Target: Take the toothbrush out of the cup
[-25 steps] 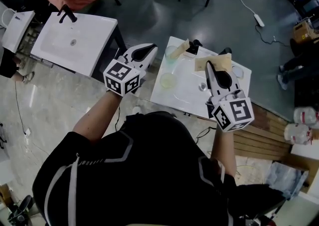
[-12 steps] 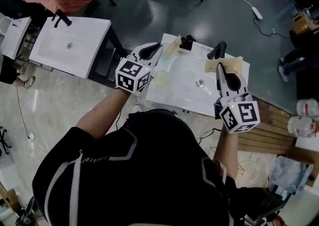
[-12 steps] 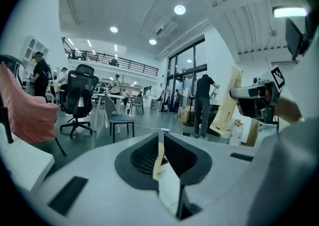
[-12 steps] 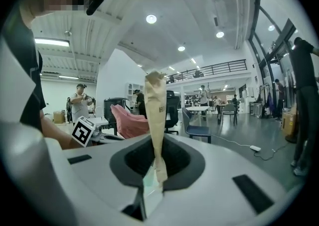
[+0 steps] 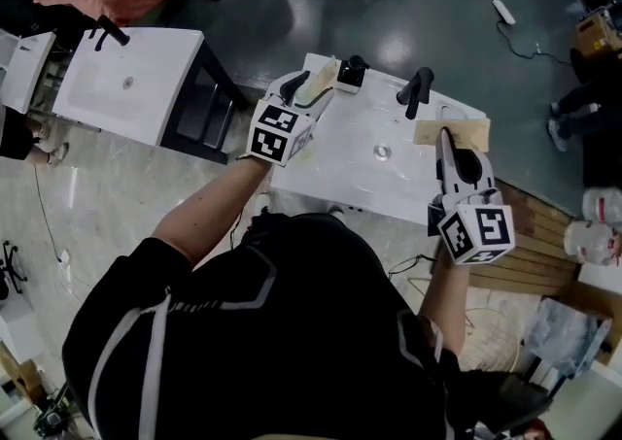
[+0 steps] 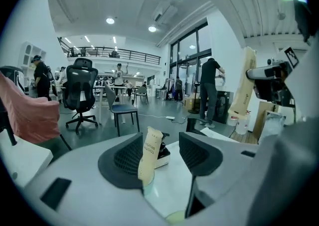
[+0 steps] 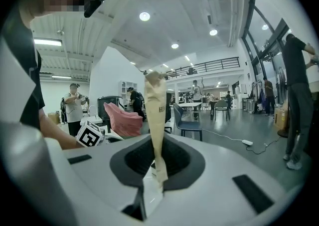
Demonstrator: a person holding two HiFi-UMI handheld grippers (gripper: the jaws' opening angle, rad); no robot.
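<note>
The left claw [image 6: 163,156] is open wide. Its jaws have just been opening, and the wrapped toothbrush [image 6: 149,152] stands between them. It is much closer to the left jaw, but it is hard to tell if it touches that jaw. The toothbrush is in a tan paper pack and sticks up out of a see-through cup [image 6: 147,186] just under the jaws. The right claw [image 7: 157,170] is shut on another tan paper pack [image 7: 155,115] that looks the same. It hangs well apart, over the right end of the white sink surface [image 5: 360,181]. Some things could go wrong from here. The cup looks light, so if the left claw pushes in more, a jaw may bump it and tip it over. If the jaws close too low, they may pinch the cup too, and it would come up with the toothbrush. The paper pack looks soft and may bend or slip. The cup stands near the far left corner of the surface, close to the edge, so a shove could send it down to the floor. Just behind it sits a small black and white thing [image 5: 352,71], and the black tap [image 5: 418,93] is farther to the right. Straight up there is lots of free room, and that looks like the safest way out.
</note>
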